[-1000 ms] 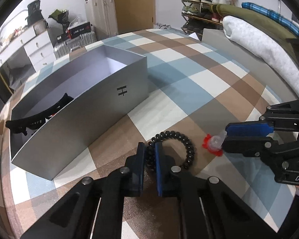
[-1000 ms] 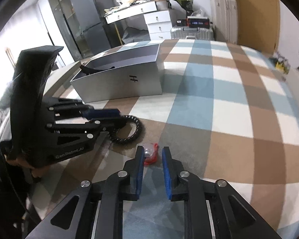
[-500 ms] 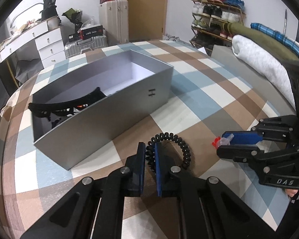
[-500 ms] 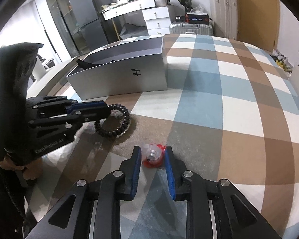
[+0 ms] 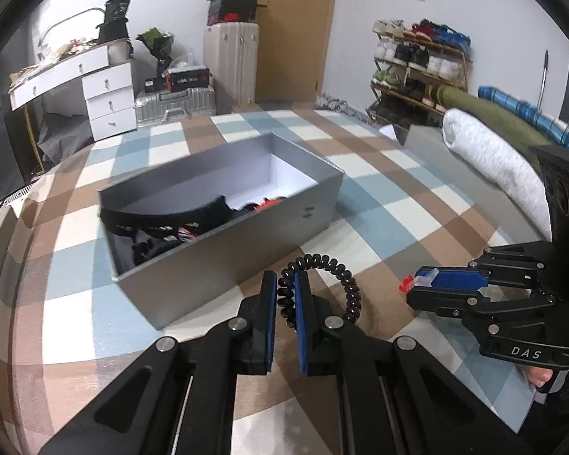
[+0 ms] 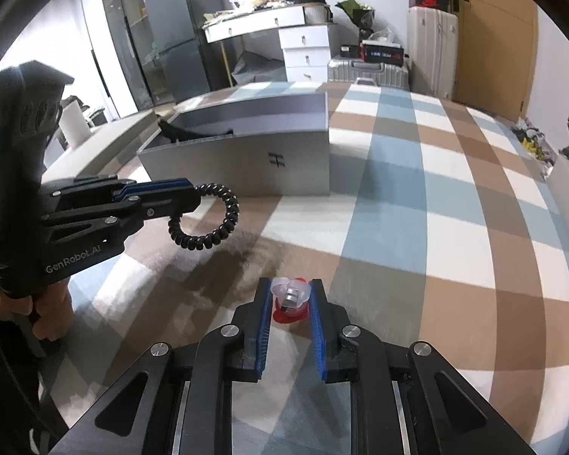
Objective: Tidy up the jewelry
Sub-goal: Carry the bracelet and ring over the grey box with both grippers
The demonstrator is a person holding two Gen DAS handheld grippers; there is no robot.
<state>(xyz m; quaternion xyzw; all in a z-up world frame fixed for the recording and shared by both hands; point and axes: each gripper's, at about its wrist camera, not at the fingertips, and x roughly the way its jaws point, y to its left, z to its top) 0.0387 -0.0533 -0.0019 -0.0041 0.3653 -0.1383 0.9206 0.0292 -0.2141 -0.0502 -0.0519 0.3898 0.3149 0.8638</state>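
A black spiral hair tie [image 5: 345, 284] hangs clear of the plaid table with my left gripper [image 5: 284, 284] shut on its left side. From the right wrist view the same coil [image 6: 223, 223] dangles from the left gripper [image 6: 193, 197] just in front of the grey open box [image 6: 227, 163]. The box [image 5: 246, 250] holds a black headband [image 5: 163, 216] and small dark and red pieces. My right gripper [image 6: 290, 292] is closing on a small clear case with a red base [image 6: 289, 297], both pads touching its sides. That case [image 5: 407, 284] shows at the right gripper's tips [image 5: 413, 288].
A checked cloth [image 6: 417, 227] covers the table. Rolled white and green bedding [image 5: 489, 151] lies along the right edge. White drawers [image 5: 110, 102], suitcases [image 5: 231, 60] and a shoe rack [image 5: 417, 60] stand beyond the table. A hand [image 6: 45, 311] grips the left gripper's handle.
The left gripper rose with the hair tie, which lifted off the table toward the box. The right jaws drew in around the small case until the pads touch it.
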